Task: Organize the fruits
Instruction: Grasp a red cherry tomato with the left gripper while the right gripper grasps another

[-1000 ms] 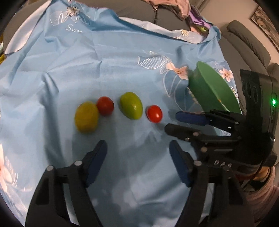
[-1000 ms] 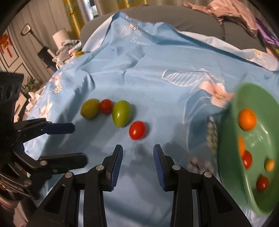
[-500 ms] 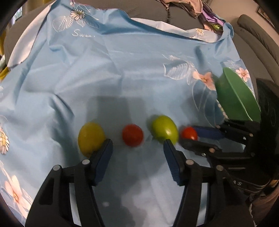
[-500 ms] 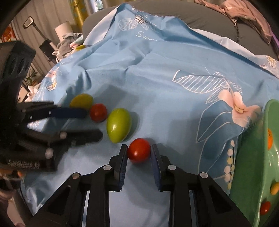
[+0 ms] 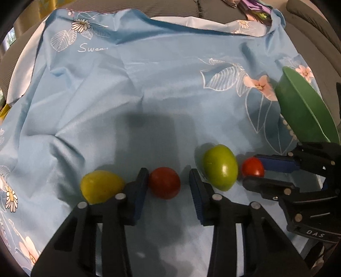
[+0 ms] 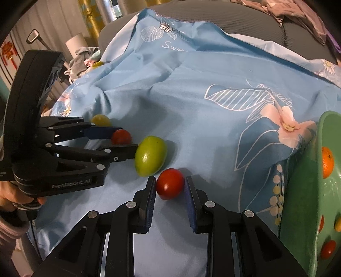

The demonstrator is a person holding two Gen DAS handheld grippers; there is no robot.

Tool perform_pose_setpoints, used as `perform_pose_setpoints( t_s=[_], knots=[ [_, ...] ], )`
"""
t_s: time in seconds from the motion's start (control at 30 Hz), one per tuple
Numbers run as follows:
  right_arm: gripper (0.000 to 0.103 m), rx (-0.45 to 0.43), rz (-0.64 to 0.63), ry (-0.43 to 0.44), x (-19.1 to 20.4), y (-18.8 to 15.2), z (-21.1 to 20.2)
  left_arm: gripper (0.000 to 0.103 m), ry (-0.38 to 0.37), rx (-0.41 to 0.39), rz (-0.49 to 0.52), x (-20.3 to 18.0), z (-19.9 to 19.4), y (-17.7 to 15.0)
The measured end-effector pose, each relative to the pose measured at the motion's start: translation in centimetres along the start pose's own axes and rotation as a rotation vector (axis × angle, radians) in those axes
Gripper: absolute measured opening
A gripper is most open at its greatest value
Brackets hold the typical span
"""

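Note:
Four fruits lie in a row on the blue cloth: a yellow fruit, a red tomato, a green fruit and a second red tomato. My left gripper is open, its jaws on either side of the first red tomato, with a gap on the right. My right gripper has its pads against the second red tomato, which rests on the cloth. The green bowl at right holds several small fruits, one an orange.
The blue floral cloth covers a grey sofa. Clothes lie on the sofa back. The green fruit sits between the two grippers. Household items stand at far left beyond the cloth.
Both grippers moved forward and down. The left jaws now flank the first red tomato. The right jaws have closed in on the second red tomato.

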State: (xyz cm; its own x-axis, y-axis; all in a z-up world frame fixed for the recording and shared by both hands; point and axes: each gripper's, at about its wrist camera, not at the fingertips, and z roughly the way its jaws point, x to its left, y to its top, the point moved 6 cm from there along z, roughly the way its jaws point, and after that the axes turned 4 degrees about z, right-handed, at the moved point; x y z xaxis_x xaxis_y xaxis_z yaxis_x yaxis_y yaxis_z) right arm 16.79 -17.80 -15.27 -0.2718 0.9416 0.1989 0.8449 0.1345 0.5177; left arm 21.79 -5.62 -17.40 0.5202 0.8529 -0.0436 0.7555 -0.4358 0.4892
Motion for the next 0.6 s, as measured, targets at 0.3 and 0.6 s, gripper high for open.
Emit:
perform_pose_setpoints(
  t_s=[0.3,0.6],
  knots=[
    [0.028,-0.023,0.010,0.013,0.1,-0.2,-0.5,0.027,0.005,-0.029,-0.054,0.5,-0.9,0.1],
    [0.028,-0.072,0.026,0.019,0.5,-0.3,-3.1,0.027,-0.005,-0.109,-0.030,-1.0,-4.8,0.9]
  ],
)
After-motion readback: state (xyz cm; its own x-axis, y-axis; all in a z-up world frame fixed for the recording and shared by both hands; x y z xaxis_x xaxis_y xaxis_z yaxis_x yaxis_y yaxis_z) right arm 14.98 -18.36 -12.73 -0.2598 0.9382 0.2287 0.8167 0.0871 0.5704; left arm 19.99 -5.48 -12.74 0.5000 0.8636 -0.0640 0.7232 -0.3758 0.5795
